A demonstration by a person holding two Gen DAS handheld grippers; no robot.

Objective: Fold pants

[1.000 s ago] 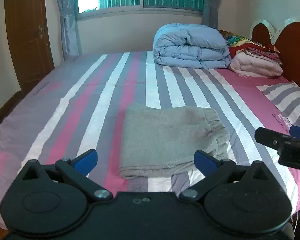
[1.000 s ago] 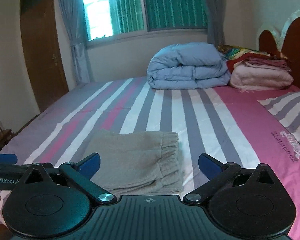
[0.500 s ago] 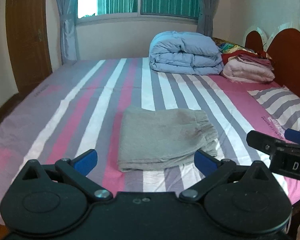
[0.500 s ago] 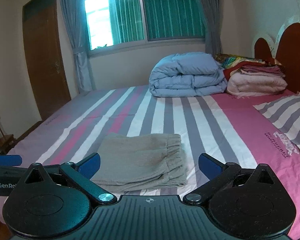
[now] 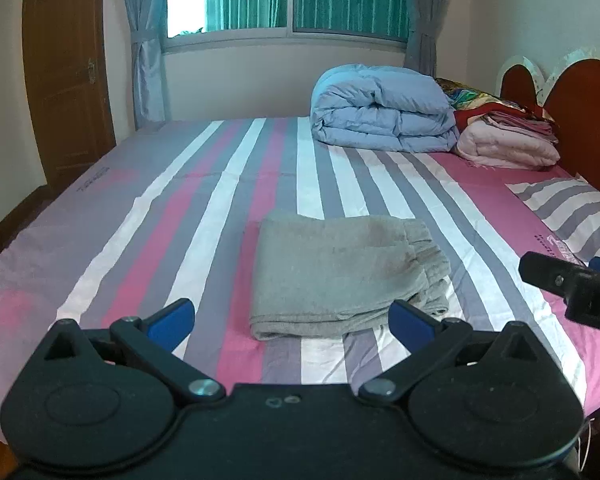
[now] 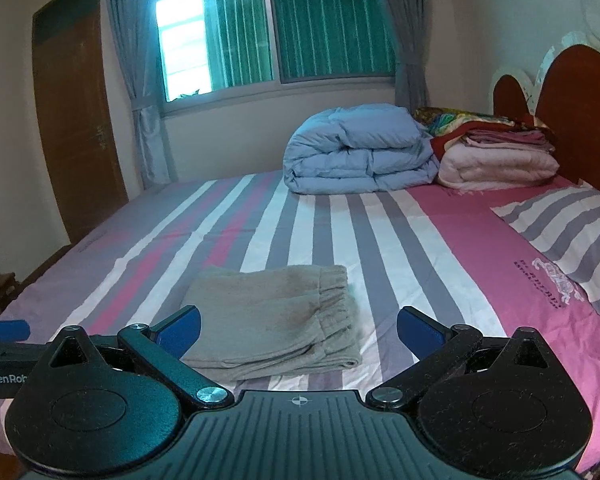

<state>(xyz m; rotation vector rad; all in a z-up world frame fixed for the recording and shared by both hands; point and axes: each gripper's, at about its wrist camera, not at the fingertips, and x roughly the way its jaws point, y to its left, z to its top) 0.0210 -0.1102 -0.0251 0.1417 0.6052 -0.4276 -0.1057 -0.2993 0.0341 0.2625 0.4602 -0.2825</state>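
Grey pants lie folded into a flat rectangle on the striped bed, waistband to the right. They also show in the right wrist view. My left gripper is open and empty, held back from the pants' near edge. My right gripper is open and empty, also short of the pants. The right gripper's side shows at the right edge of the left wrist view. The left gripper's side shows at the left edge of the right wrist view.
A folded blue duvet and a stack of pink and red blankets sit at the far side of the bed. A striped pillow lies right, by the wooden headboard. A wooden door is left.
Both grippers have drawn back and risen from the bed; the pants look smaller and farther. The pants have not moved. Both grippers stay open.
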